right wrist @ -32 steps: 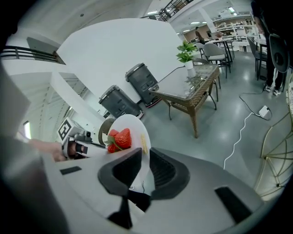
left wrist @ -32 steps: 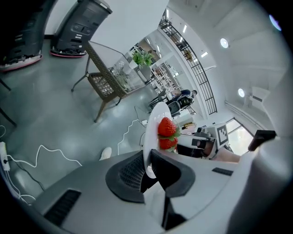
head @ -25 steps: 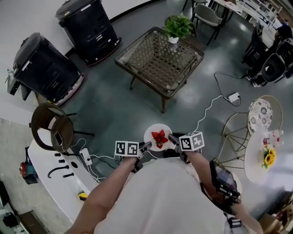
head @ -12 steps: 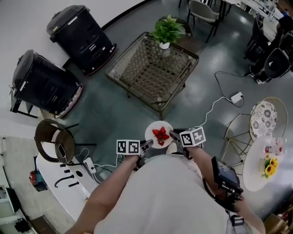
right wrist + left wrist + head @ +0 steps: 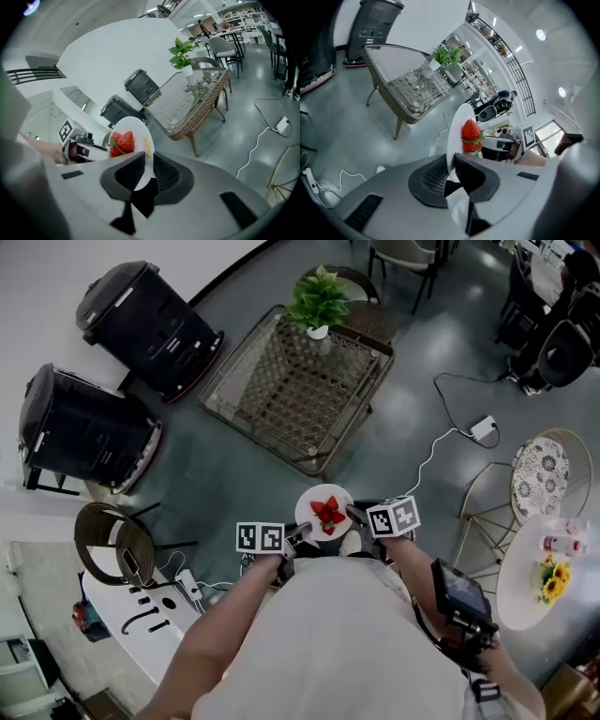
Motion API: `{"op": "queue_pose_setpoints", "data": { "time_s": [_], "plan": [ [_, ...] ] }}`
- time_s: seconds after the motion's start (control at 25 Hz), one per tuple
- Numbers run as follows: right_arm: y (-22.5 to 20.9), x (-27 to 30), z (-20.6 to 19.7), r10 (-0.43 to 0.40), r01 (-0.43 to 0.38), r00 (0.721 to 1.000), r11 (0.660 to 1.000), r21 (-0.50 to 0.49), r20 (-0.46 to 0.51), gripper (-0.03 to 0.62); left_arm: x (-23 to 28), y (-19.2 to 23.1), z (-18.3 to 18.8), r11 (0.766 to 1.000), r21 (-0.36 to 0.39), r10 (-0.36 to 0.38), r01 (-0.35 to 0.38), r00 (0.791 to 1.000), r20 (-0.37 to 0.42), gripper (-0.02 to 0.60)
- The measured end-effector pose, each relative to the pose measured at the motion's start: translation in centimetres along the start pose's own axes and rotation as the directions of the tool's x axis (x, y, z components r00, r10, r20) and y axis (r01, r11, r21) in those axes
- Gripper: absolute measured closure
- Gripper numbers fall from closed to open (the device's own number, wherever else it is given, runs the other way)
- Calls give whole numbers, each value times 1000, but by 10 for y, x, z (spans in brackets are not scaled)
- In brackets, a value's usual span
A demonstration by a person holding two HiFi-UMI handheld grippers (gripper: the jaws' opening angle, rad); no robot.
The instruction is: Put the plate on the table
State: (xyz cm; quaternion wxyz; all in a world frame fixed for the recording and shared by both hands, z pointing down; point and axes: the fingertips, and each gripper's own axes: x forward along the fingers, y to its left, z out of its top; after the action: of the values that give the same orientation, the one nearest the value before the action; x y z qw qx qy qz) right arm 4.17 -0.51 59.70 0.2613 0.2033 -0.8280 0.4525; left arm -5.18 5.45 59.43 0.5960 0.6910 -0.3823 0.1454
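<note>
- The left gripper (image 5: 298, 536) is clamped on the left rim of the white plate (image 5: 323, 512), its jaws pinching the rim.
- The right gripper (image 5: 354, 516) is clamped on the opposite rim.
- The plate carries strawberries (image 5: 327, 515) and is held in the air over the floor, short of the near corner of the glass-topped wicker table (image 5: 281, 390).
- A potted plant (image 5: 319, 301) stands at the table's far corner.
</note>
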Motion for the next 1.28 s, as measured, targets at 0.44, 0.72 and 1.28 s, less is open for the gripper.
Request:
{"op": "queue_pose_setpoints", "data": {
  "time_s": [0.44,0.72,1.28],
  "plan": [
    [-25,21,55,-66,66,998,998,24,-13,549,20,22,65,997,-2,-72,72,997,-22,545],
    [-24,50,109,-114,114,993,993,15,4,549,13,49,124,994,19,-112,112,993,-25,545],
    [-18,83,148,-169,169,986,986,8,4,549,1,78,167,988,33,-148,149,988,-35,545]
  ]
}}
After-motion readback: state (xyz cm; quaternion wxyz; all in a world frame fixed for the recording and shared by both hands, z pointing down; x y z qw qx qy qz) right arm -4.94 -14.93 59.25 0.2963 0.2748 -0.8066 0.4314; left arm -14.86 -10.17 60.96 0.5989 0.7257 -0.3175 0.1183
